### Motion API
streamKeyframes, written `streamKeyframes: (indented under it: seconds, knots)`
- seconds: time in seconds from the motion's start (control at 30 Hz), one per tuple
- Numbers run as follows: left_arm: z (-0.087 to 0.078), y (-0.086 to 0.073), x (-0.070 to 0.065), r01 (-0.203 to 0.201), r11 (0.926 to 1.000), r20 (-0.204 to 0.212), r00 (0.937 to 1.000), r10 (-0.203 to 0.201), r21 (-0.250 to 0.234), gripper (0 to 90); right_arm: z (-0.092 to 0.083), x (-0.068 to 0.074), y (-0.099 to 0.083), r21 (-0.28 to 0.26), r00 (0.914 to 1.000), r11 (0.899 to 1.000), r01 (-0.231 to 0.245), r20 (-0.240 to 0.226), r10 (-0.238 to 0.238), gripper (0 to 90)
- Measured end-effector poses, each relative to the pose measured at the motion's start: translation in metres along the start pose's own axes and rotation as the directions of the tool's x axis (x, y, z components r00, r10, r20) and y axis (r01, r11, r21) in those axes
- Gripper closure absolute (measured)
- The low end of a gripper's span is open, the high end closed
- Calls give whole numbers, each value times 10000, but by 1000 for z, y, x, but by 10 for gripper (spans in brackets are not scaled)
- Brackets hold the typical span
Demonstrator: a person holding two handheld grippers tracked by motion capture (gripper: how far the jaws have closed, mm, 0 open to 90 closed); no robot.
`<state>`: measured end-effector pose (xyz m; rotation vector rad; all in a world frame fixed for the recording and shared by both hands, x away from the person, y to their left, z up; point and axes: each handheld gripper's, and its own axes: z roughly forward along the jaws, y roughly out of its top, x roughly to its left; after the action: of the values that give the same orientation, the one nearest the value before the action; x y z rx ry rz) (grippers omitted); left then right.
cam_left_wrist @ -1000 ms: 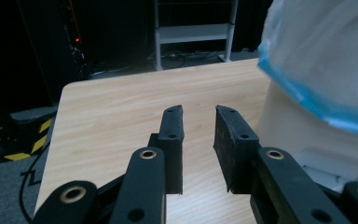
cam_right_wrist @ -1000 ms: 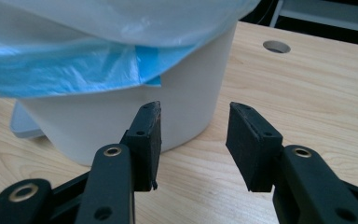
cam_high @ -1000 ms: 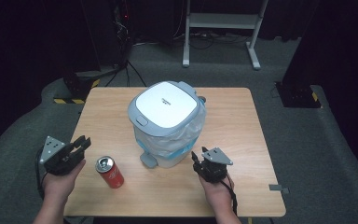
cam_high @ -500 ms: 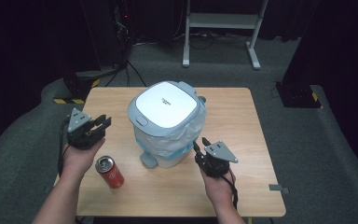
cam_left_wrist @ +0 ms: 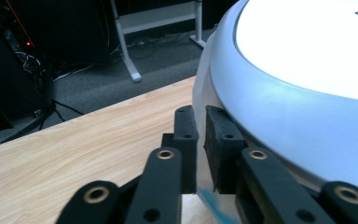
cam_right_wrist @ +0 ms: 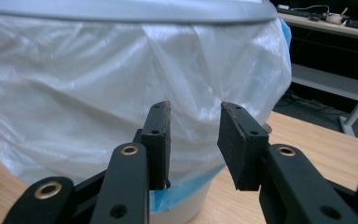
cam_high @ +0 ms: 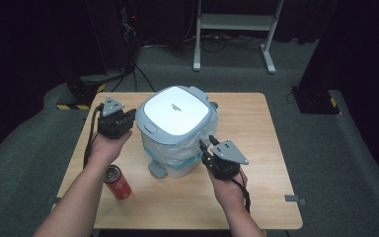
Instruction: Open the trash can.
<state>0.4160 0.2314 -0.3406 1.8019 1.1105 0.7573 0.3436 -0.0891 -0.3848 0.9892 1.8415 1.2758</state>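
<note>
White bin (cam_high: 176,114) mid-table, left gripper (cam_high: 131,116) nearly closed by its lid rim, right gripper (cam_high: 206,148) slightly open by its plastic bag (cam_right_wrist: 121,93), both empty.

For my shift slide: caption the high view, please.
Left gripper and right gripper flank the bag-lined bin, red can nearby.

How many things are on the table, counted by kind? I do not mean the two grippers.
Bin with white lid and plastic liner: 1
Red drink can: 1
Total: 2
</note>
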Motion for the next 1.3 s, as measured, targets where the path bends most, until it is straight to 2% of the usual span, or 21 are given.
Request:
streamKeyframes:
  seconds: [0.13,0.27,0.4,0.63,0.7,0.77,0.93,0.97,1.0,1.07,1.1,1.13,1.3]
  knots:
    - [-4,-4,-8,-26,9998,213,9998,29,-177,878,1,-1,2,14,9999,9999,117,82,-117,641]
    - [-10,-8,-15,-96,9998,319,9994,102,-185,874,0,-7,1,58,9997,9999,116,197,-117,640]
    - [-17,-12,-29,-356,9993,378,9986,361,-134,869,-2,-12,0,75,9992,9999,131,376,-133,648]
    - [-24,-17,-44,-615,9979,349,9974,622,-215,874,0,-28,2,142,9975,9999,-20,707,10,672]
    - [-25,-18,-47,-613,9979,331,9975,620,-216,873,7,-37,5,223,9968,9997,-131,795,113,680]
    - [-25,-20,-46,-536,9982,355,9979,545,-269,872,13,-41,8,257,9970,9996,-127,768,107,681]
    - [-27,-23,-45,-629,9977,279,9976,637,-256,861,33,-46,13,328,9973,9994,-98,737,74,711]
    - [-27,-23,-45,-629,9977,279,9976,637,-256,852,33,-46,13,328,9973,9994,-98,737,74,711]
    - [-27,-23,-44,-619,9977,273,9977,626,-260,838,43,-49,16,410,9976,9991,-121,690,92,705]
    - [-27,-24,-41,-624,9977,347,9974,633,-269,808,48,-52,18,481,9978,9988,-70,667,38,681]
    - [-27,-24,-41,-624,9977,347,9974,633,-269,801,49,-52,18,515,9978,9986,-111,665,77,666]
    - [-31,-25,-37,-640,9971,149,9978,646,-403,794,48,-54,19,509,9975,9986,-129,700,93,662]
    - [-42,-30,-21,-179,9958,-51,9998,175,-896,772,33,-59,16,316,9966,9994,-167,815,141,629]
